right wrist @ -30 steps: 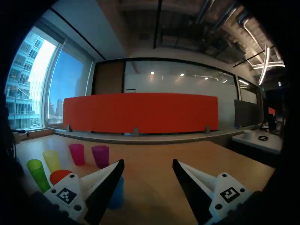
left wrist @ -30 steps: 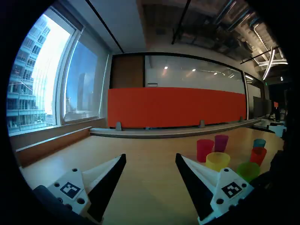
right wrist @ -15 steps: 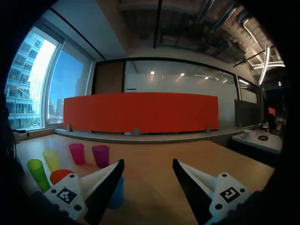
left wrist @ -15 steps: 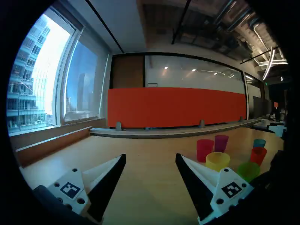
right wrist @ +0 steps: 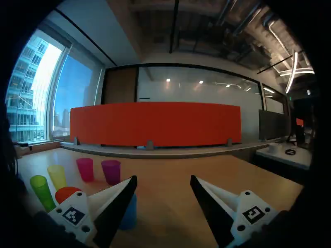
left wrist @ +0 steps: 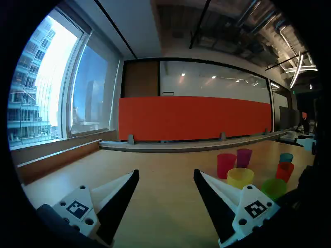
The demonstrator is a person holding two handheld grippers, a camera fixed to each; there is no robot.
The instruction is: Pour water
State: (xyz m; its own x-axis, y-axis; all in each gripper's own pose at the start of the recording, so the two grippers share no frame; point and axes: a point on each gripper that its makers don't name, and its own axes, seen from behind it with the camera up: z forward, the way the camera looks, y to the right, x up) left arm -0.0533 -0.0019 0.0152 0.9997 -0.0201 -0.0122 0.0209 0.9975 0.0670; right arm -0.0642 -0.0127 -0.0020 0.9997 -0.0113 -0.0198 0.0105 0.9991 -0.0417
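Several coloured plastic cups stand on a wooden table point(left wrist: 165, 194). In the left gripper view they are to the right: a pink cup point(left wrist: 225, 164), a purple cup point(left wrist: 243, 157), a yellow cup point(left wrist: 239, 177), a green cup point(left wrist: 273, 188), an orange cup point(left wrist: 285, 170) and a blue cup point(left wrist: 286, 157). My left gripper point(left wrist: 165, 175) is open above bare table, left of the cups. In the right gripper view the cups are to the left: green point(right wrist: 41, 191), yellow point(right wrist: 56, 176), pink point(right wrist: 85, 168), purple point(right wrist: 111, 171), orange point(right wrist: 66, 193), blue point(right wrist: 129, 213) behind the left finger. My right gripper point(right wrist: 163, 182) is open and holds nothing.
An orange partition point(left wrist: 194, 118) on a grey rail runs along the table's far edge. Large windows point(left wrist: 41, 95) are on the left. Another desk point(right wrist: 285, 155) with small items is at the far right.
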